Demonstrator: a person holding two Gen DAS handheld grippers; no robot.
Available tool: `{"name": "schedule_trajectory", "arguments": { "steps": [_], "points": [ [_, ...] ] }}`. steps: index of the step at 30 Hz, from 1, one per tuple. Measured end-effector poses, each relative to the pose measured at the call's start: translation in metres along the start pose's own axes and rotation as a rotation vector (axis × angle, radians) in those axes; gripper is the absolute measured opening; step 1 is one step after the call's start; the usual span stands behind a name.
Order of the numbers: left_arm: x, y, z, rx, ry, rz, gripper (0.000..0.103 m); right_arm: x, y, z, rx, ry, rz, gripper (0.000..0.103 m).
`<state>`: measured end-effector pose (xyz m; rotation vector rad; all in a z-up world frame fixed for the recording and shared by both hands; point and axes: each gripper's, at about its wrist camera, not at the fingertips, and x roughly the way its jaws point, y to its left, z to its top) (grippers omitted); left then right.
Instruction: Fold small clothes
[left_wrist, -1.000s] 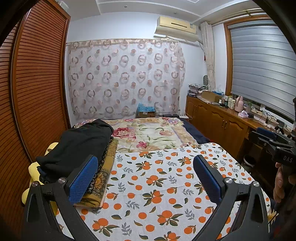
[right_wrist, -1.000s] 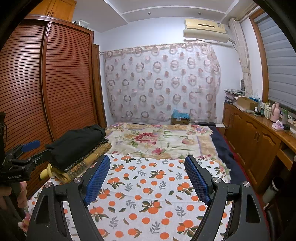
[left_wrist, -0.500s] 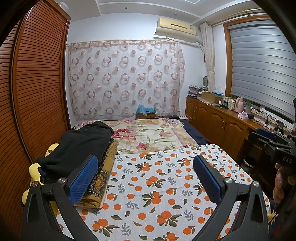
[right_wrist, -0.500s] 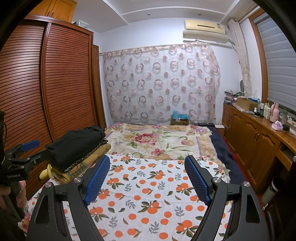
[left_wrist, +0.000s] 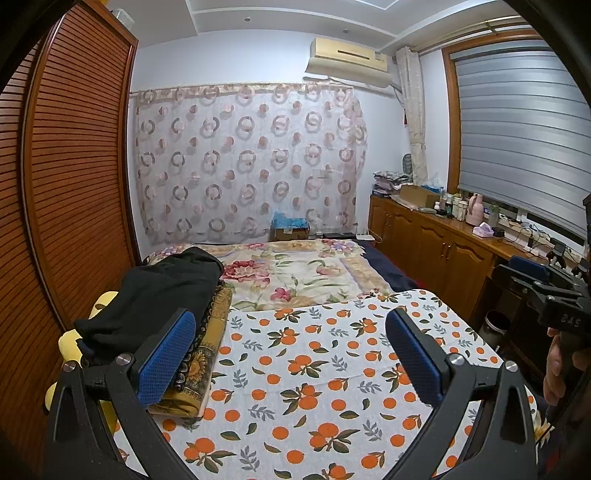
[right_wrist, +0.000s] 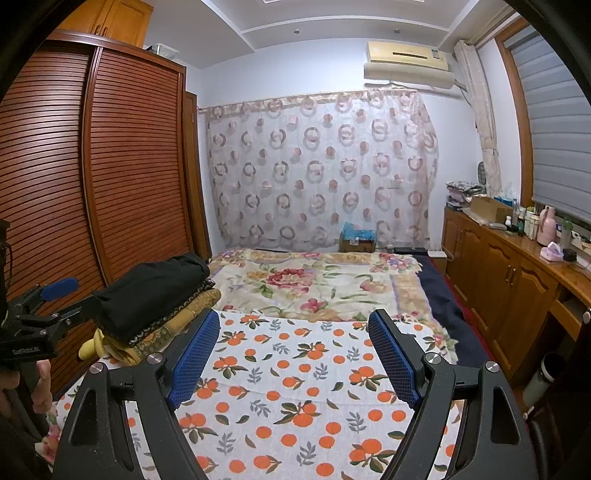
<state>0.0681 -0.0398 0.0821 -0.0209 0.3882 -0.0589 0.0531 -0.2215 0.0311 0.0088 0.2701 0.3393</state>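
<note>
A stack of folded clothes lies at the bed's left side, with a black garment (left_wrist: 162, 295) on top of a brown patterned one (left_wrist: 207, 354); it also shows in the right wrist view (right_wrist: 155, 291). My left gripper (left_wrist: 290, 354) is open and empty, held above the orange-print sheet (left_wrist: 314, 369), its left finger in front of the stack. My right gripper (right_wrist: 293, 362) is open and empty above the same sheet (right_wrist: 295, 387). Each gripper shows at the edge of the other's view.
A floral blanket (left_wrist: 295, 273) covers the far half of the bed. A slatted wooden wardrobe (right_wrist: 110, 177) stands along the left. A wooden cabinet (right_wrist: 517, 280) with bottles and boxes runs along the right wall. A yellow item (left_wrist: 74, 343) lies under the stack.
</note>
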Motion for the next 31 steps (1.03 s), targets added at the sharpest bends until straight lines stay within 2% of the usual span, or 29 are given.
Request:
{"name": "schedule_trajectory", "arguments": {
  "steps": [31],
  "points": [
    [-0.003, -0.002, 0.006, 0.005, -0.004, -0.003, 0.103, 0.002, -0.025, -0.001, -0.014, -0.007, 0.016, 0.084]
  ]
}}
